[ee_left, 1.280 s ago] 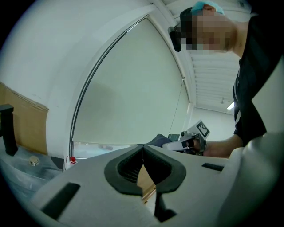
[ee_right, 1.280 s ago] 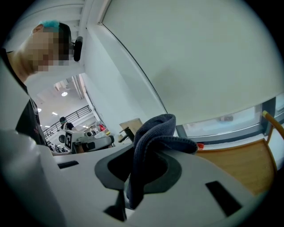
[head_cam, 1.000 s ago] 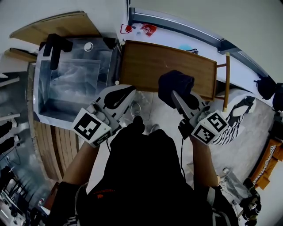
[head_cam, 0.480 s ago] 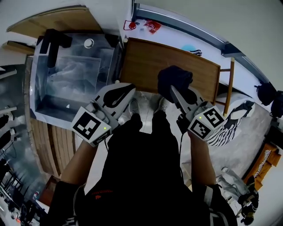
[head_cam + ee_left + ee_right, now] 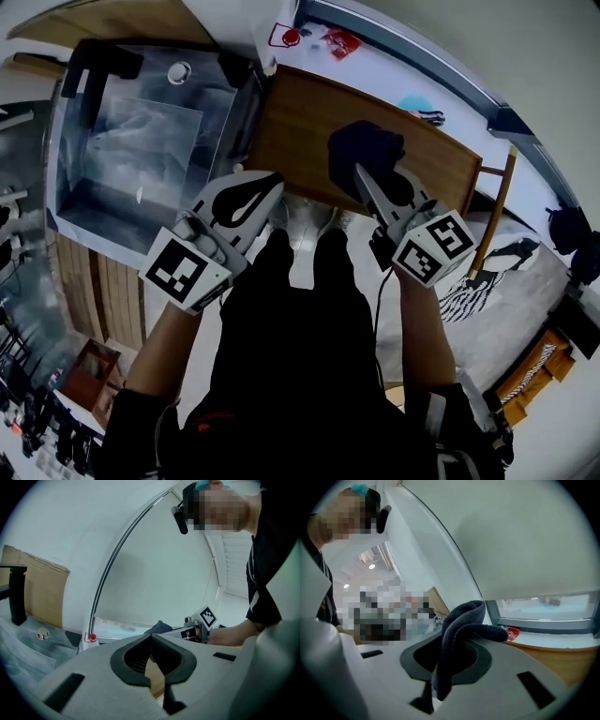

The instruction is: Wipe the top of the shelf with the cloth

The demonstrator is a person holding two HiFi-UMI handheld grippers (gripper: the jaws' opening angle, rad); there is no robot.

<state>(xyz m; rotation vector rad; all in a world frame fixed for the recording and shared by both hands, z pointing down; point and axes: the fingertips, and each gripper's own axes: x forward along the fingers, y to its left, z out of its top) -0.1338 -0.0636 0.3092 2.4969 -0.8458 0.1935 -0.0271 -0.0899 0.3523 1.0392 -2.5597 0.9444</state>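
Plainly the cloth [image 5: 461, 620] is behaving as a soft, light, limp thing. It is a dark, thick-knit rag that is folding over itself and drooping wherever nothing is supporting it. It is likely bending to whatever it is pressed on rather than pushing back, and it looks neither slippery nor fragile. The best hold is probably a bunched fold seated deep between the jaws. That is leaving a wad out front to meet the wood.

The right gripper [image 5: 440, 644] is doing just that. Its jaws are closing on a doubled fold, held slightly apart by the fabric. One loop is rising above the tips and a tail is hanging down through the gap below.

In the head view the cloth [image 5: 366, 155] is bulging past the tips of the right gripper [image 5: 361, 178]. It is sitting over the middle of the wooden shelf [image 5: 300, 117], well in from the near edge. Whether it is pressing on the wood or hovering just above cannot be told.

The left gripper [image 5: 267, 183] is holding nothing, and its own view is showing the jaws of the left gripper [image 5: 151, 637] meeting at the tips. It is hanging at the near left edge of the shelf, beside the sink [image 5: 103, 206].
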